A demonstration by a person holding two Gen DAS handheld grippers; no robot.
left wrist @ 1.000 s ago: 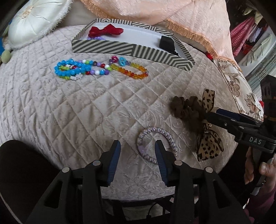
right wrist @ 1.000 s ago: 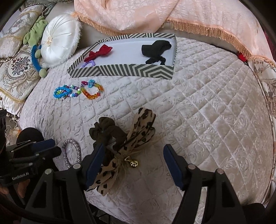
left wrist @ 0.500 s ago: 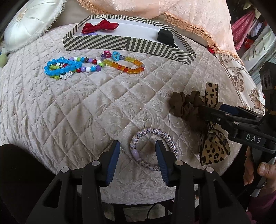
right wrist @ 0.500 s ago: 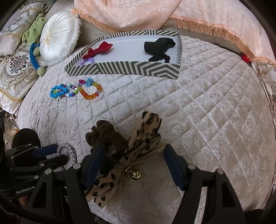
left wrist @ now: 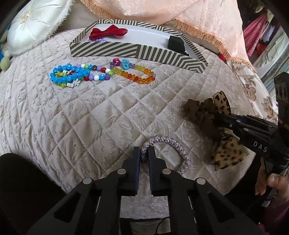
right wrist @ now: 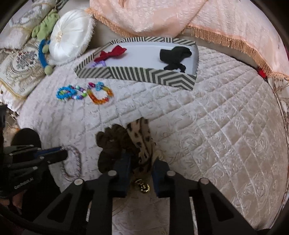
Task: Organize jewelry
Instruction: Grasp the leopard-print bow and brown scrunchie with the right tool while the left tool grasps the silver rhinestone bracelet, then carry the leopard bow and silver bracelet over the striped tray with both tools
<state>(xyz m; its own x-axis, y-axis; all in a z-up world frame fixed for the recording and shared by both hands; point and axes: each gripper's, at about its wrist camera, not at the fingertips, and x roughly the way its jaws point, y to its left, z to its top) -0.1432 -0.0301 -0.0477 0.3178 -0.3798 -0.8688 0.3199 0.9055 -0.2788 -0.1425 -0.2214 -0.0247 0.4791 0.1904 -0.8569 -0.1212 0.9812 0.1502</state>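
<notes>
On the quilted bed cover, my left gripper (left wrist: 144,155) is shut on the near-left rim of a purple-white braided bracelet (left wrist: 173,144). The right gripper (right wrist: 141,162) has its jaws closing on a leopard-print bow (right wrist: 142,135), with the fabric bunched between the pads. A brown scrunchie (right wrist: 110,142) is tangled with the bow and a gold bell (right wrist: 143,186) hangs below. Behind them, a striped box (left wrist: 126,49) holds a red bow (left wrist: 108,32) and a black fabric piece (right wrist: 173,56). Blue bead bracelets (left wrist: 72,76) and an orange one (left wrist: 137,74) lie in front of the box.
A white round cushion (right wrist: 70,34) and an embroidered pillow (right wrist: 21,66) lie at the far left. A peach fringed blanket (right wrist: 162,16) drapes behind the box. The bed's edge curves down on the right. A person's hand (left wrist: 271,182) holds the right gripper.
Both grippers have gone from wide open to closed: the left onto the braided bracelet's rim, the right onto the leopard bow, which is now squeezed narrow. Neither hand has shifted much.
</notes>
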